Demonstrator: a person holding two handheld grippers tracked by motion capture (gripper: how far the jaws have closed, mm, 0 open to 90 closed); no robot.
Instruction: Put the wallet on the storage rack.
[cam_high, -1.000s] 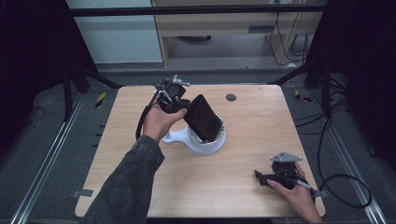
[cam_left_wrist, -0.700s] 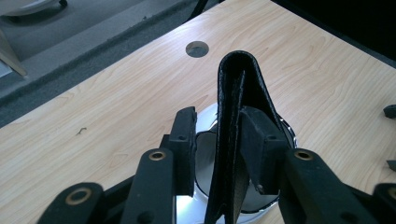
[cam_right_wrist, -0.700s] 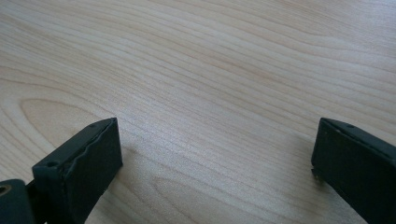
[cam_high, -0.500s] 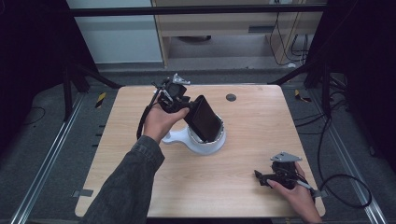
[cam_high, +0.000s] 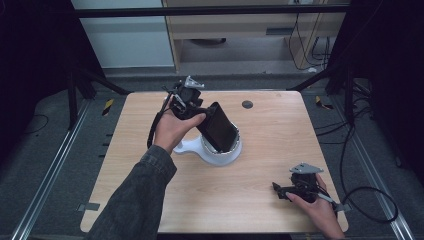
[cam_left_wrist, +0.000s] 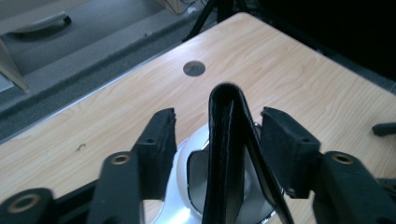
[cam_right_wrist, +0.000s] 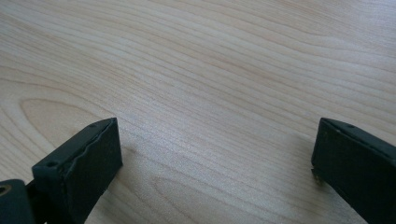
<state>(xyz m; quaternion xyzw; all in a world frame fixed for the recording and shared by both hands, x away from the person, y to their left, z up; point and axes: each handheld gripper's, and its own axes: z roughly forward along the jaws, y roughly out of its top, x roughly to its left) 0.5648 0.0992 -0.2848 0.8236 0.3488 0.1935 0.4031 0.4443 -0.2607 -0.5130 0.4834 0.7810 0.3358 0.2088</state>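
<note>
Black wallet (cam_high: 218, 128) tilts, upper end toward left tool (cam_high: 186, 102).

Light wood worktop (cam_high: 260, 150) with a small dark round hole (cam_high: 247, 104) near the far edge. Grey floor (cam_high: 50, 165) around it, plus a pale wooden cabinet (cam_high: 240, 30) behind.

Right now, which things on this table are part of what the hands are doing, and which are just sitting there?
In use:
- black wallet, standing between the left gripper jaws
- white bowl under it

Lying about:
- right gripper, open, resting on the table
- dark round spot in the tabletop
</note>
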